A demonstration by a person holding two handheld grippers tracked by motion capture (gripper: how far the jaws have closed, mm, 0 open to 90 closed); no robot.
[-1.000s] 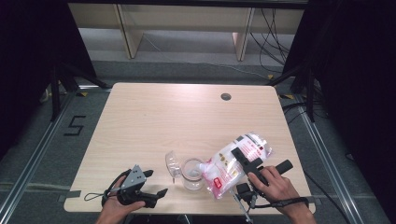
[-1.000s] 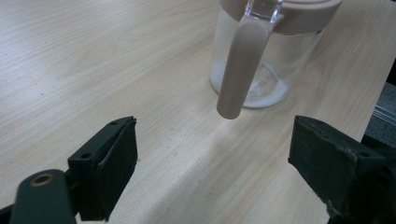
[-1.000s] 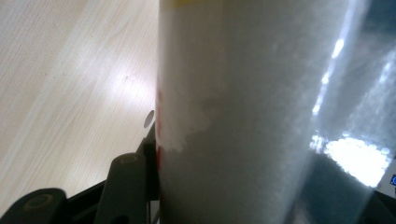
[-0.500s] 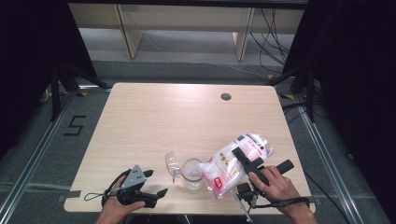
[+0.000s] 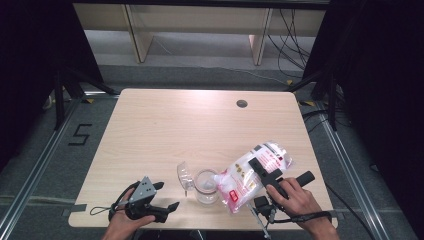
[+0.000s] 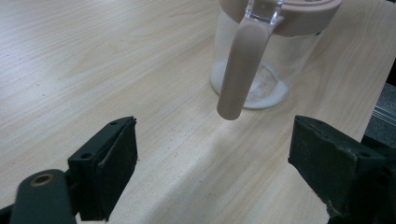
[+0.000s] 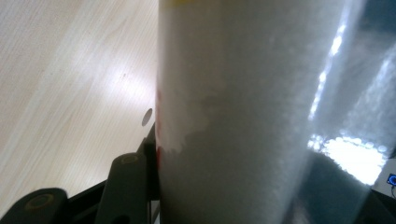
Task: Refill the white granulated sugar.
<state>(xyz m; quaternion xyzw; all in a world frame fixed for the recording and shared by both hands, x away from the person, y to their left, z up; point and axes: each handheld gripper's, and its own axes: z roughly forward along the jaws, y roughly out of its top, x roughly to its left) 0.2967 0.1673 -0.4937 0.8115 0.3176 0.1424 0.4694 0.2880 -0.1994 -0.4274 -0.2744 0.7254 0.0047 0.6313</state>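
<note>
The bag [image 5: 252,172] is a clear plastic pouch packed with white grainy powder, printed with pink and red markings and a red patch near its lower corner; it is tilted, its lower end leaning over the mouth of the jar [image 5: 206,186] and its upper end raised toward the right. In the right gripper view the bag [image 7: 243,116] stands right against the lens as a pale, glossy column with a red smear along its left edge. The right claw [image 5: 266,175] pinches the bag across its middle, the black jaws pressed into the plastic from both sides, with the person's right hand [image 5: 295,197] just behind it near the front edge of the light wooden surface [image 5: 200,125]. The jar is a clear container with a thin layer of white powder on its bottom and a pinkish-brown rim and handle, seen close in the left gripper view [image 6: 261,51]; its clear hinged lid [image 5: 184,175] stands open to the left. The left claw [image 5: 165,196] rests low on the surface at the front left, held by the left hand [image 5: 127,220], its jaws spread wide and holding nothing, pointed toward the jar, which stands a little apart from it; the bag lies beyond the jar, well apart from this claw.
</note>
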